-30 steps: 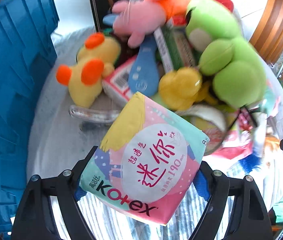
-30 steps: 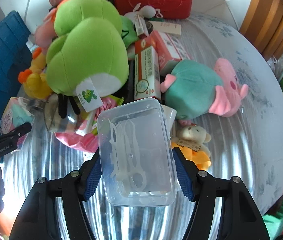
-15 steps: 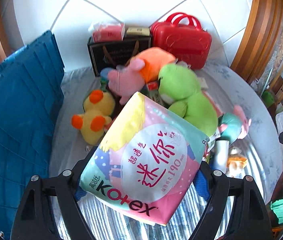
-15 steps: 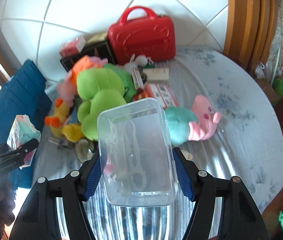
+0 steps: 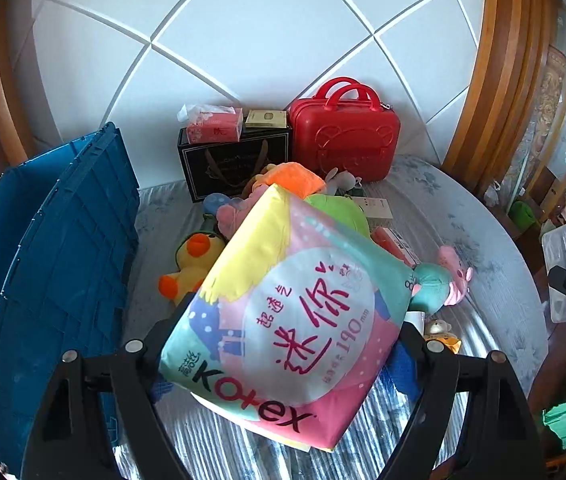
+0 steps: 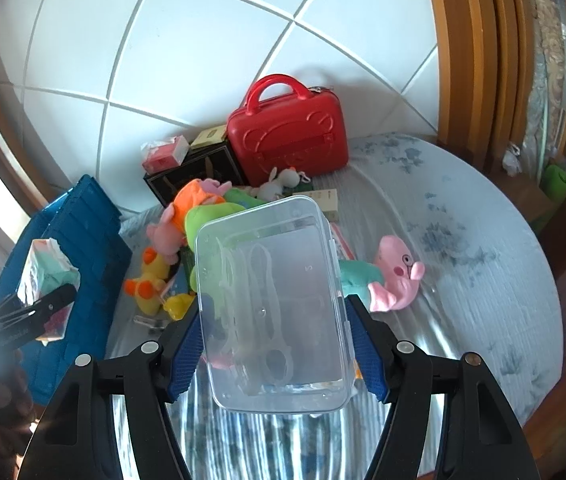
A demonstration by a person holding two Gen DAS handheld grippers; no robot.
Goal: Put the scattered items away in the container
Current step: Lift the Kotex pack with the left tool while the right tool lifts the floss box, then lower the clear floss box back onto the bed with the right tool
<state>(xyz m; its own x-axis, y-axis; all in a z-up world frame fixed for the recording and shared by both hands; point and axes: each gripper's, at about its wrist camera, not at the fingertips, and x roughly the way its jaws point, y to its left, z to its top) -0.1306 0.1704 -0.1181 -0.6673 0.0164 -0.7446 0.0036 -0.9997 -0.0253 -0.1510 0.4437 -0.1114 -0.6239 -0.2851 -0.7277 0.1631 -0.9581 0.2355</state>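
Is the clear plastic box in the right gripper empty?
No, pale plastic utensils show through the clear box.

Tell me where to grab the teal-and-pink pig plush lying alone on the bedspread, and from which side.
Take the teal-and-pink pig plush across its teal body, coming down from above. It lies flat on its side, apart from the toy pile, with bare bedspread beyond its pink head, so the fingers should have room. Both grippers are full now.
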